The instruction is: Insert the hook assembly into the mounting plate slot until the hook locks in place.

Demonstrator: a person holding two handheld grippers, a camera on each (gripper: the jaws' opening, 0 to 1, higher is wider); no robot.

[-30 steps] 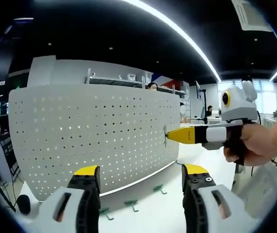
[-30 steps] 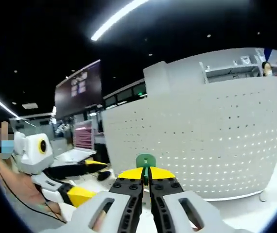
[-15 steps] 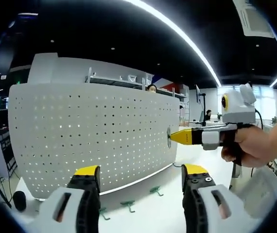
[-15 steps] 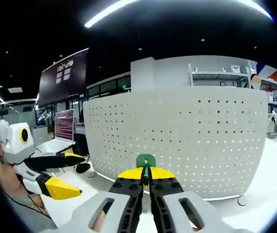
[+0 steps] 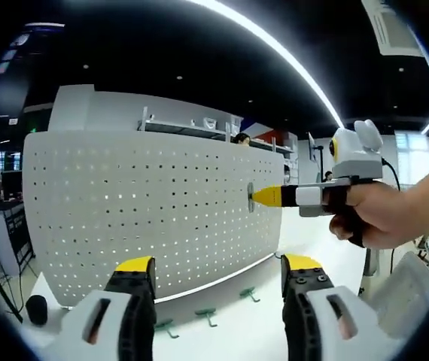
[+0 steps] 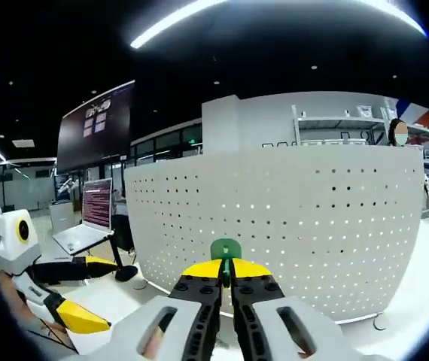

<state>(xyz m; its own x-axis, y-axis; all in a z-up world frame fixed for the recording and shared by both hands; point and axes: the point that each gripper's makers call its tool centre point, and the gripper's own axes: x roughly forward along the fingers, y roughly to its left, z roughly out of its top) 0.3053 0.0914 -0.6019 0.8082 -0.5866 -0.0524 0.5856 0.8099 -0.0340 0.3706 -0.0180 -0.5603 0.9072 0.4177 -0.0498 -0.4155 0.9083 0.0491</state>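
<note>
White table [image 5: 252, 320] carries an upright white perforated board [image 5: 147, 210], standing on its lower edge. Three green hooks [image 5: 207, 316] lie on the table along the board's foot, toward 6 o'clock in the left gripper view.

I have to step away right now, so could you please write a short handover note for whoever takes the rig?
Right gripper: shut on the green hook, held up at the white pegboard, tip close to its face.
Left gripper: open, empty, facing the pegboard.
Three spare hooks lie at the board's foot.
Done: hook picked up, brought to the board.
Left: insert it until it locks.
</note>
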